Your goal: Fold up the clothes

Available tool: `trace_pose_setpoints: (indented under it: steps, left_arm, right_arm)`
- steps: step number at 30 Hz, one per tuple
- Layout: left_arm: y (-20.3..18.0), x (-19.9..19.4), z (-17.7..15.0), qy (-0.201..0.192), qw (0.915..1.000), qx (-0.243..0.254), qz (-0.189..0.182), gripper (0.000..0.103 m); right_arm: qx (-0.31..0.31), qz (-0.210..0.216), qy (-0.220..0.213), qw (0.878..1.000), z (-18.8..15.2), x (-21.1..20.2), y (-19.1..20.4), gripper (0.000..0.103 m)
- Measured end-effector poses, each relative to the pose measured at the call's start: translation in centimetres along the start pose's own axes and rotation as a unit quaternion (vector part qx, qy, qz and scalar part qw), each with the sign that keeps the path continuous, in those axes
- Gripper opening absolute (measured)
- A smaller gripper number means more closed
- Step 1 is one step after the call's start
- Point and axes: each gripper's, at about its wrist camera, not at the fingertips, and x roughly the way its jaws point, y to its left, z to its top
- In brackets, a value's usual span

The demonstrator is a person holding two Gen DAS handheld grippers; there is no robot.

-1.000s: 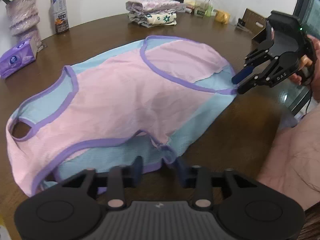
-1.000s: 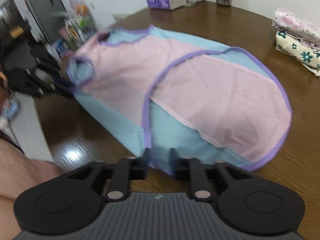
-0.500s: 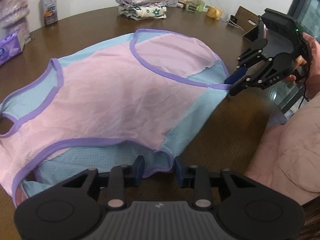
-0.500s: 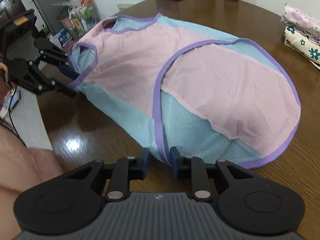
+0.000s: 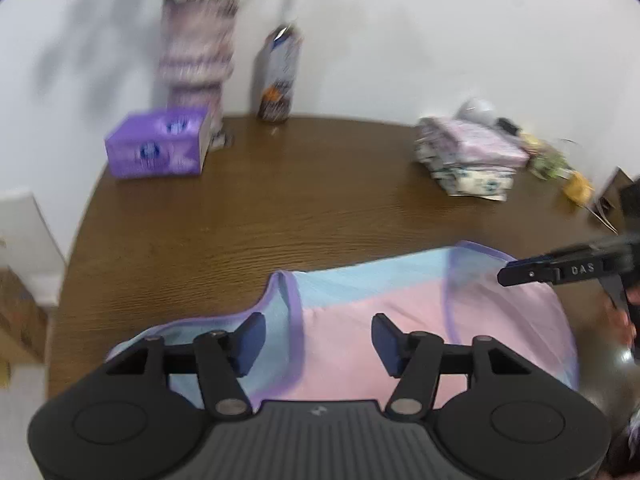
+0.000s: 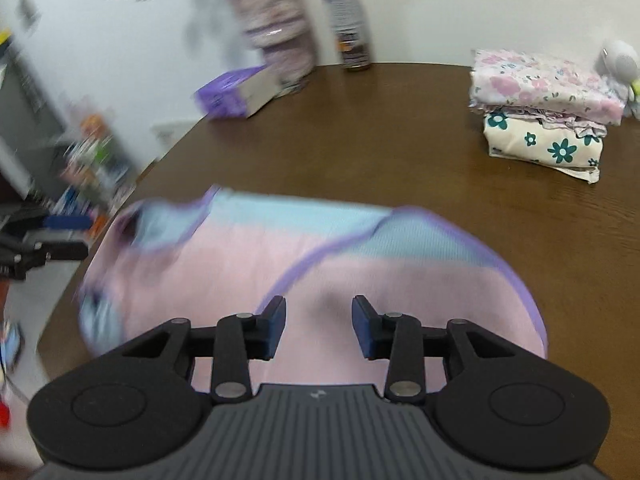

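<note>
A pink and light-blue garment with purple trim (image 5: 400,312) lies folded over on the brown table, near its front edge; it also shows in the right wrist view (image 6: 280,264). My left gripper (image 5: 318,342) is open and empty, held over the garment's left part by an armhole. My right gripper (image 6: 319,328) is open and empty over the pink panel. The right gripper also shows at the right edge of the left wrist view (image 5: 560,272). The left gripper shows at the left edge of the right wrist view (image 6: 44,240).
A stack of folded floral clothes (image 6: 548,108) sits at the back right, also in the left wrist view (image 5: 468,160). A purple tissue box (image 5: 156,148), a vase (image 5: 196,56) and a bottle (image 5: 280,76) stand along the wall. Bare table (image 5: 260,208) lies beyond the garment.
Both grippers let go of the garment's hem and opened. The near half has been carried over, so the garment is now folded narrower. Both cameras swung to face the wall.
</note>
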Motion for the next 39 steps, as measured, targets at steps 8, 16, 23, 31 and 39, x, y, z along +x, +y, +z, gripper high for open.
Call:
trace_pose_setpoints:
  steps: [8,16,23,31,39]
  left_arm:
    - [1.6,7.1,1.4,0.032,0.9979,-0.055,0.01,0.04]
    - [1.9,8.8,1.7,0.022,0.9983,-0.054,-0.004,0.009]
    - [2.6,7.5,1.6,-0.027,0.9973,-0.068,-0.001,0.0]
    - [3.3,10.0,2.0,-0.022,0.9953,-0.094,0.004,0.001]
    - [4.2,5.1,0.5,-0.033,0.9948,-0.096,0.013,0.049]
  right_arm:
    - [0.082,-0.036,-0.002,0.996,3.9,6.7,-2.9,0.035]
    - [0.093,-0.048,0.011,0.994,3.8,9.0,-3.5,0.023]
    - [0.098,-0.038,-0.022,0.994,3.7,8.6,-3.7,0.001]
    - [0.145,-0.016,-0.055,0.988,5.0,8.5,-5.2,0.001]
    - [0.146,-0.016,-0.039,0.988,4.2,8.4,-6.0,0.023]
